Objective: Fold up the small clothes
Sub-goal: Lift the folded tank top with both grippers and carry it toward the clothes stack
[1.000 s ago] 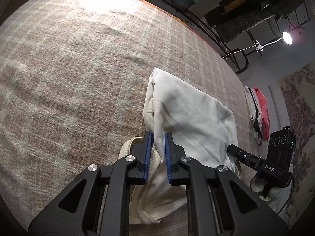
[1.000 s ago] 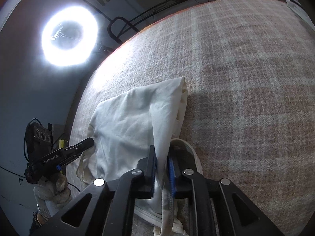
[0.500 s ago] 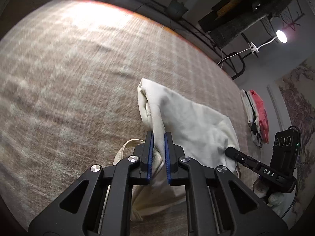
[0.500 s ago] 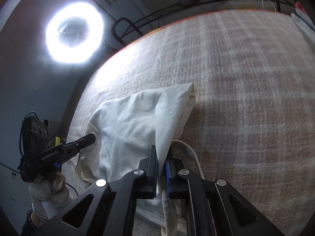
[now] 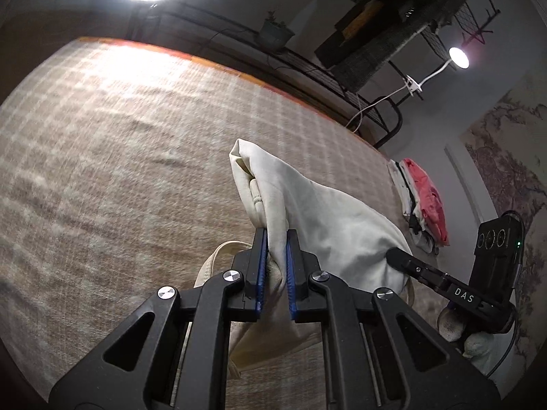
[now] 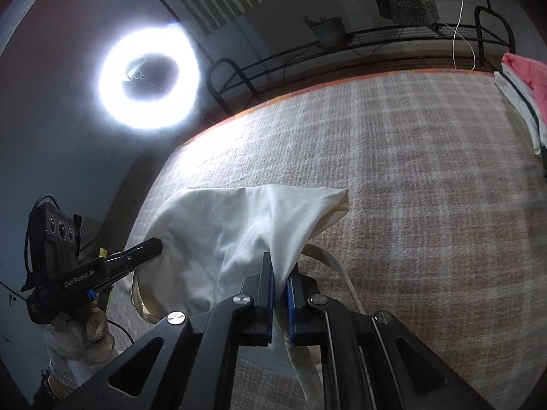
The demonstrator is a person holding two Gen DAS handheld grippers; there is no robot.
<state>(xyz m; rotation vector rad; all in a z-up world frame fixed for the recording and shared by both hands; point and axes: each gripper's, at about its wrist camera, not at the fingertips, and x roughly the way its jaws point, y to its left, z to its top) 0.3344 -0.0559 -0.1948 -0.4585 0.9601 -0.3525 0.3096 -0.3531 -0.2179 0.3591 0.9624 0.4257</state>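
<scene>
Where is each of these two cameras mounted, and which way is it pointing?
Left wrist view: sits on the left claw, looking forward and down along its fingers at the cream garment pinched between them; the right claw and its gloved hand show at right.
Right wrist view: sits on the right claw, looking down at the same cloth; the left claw and its gloved hand show at left.
Shared: the garment, the plaid blanket, the ring light, the folded pile.
</scene>
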